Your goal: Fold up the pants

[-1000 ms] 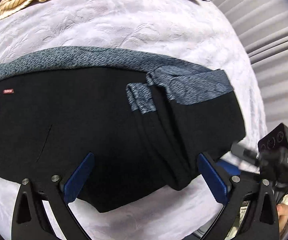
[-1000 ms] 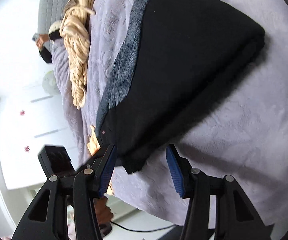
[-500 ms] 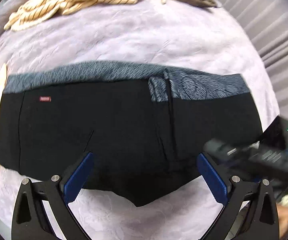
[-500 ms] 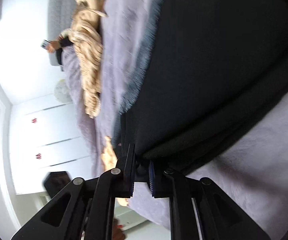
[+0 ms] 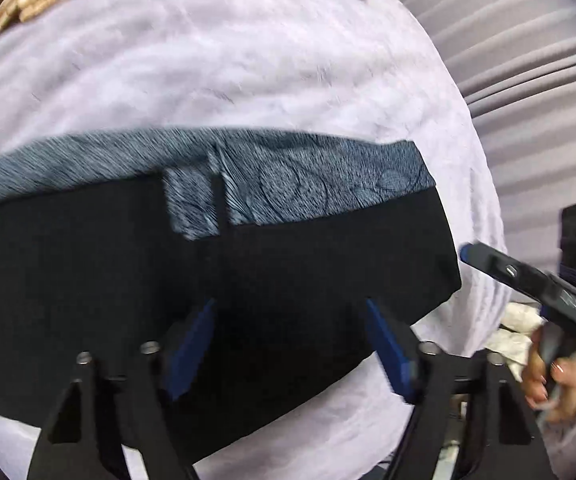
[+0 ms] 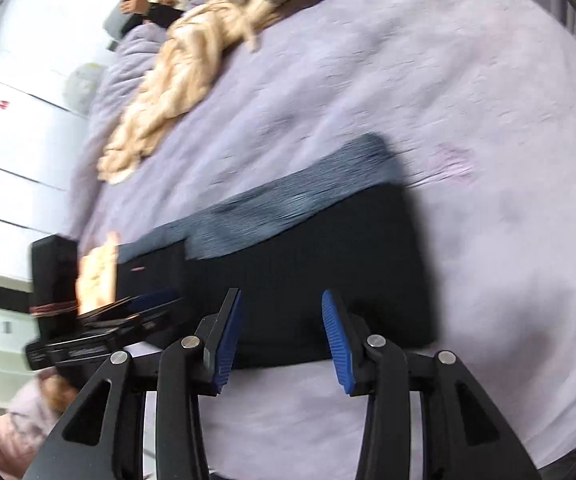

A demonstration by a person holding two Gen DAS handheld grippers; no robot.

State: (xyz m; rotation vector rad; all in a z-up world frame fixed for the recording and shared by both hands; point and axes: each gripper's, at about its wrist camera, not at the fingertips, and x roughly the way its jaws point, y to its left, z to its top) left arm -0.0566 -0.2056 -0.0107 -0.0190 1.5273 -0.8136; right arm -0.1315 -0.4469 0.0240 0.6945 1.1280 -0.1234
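Black pants (image 5: 296,280), folded, are lying flat on lavender bedspread (image 5: 247,72), long axis running crosswise just ahead of both fingertips; left gripper (image 5: 292,340) and right gripper (image 6: 281,336) are hovering spread, gripping nothing, left sitting nearer.

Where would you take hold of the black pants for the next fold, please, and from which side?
Probably the right end of the pants, at the near black corner. It lies flat and free on the lilac blanket, so the open right tongs can slide in low from the right, one finger beneath.
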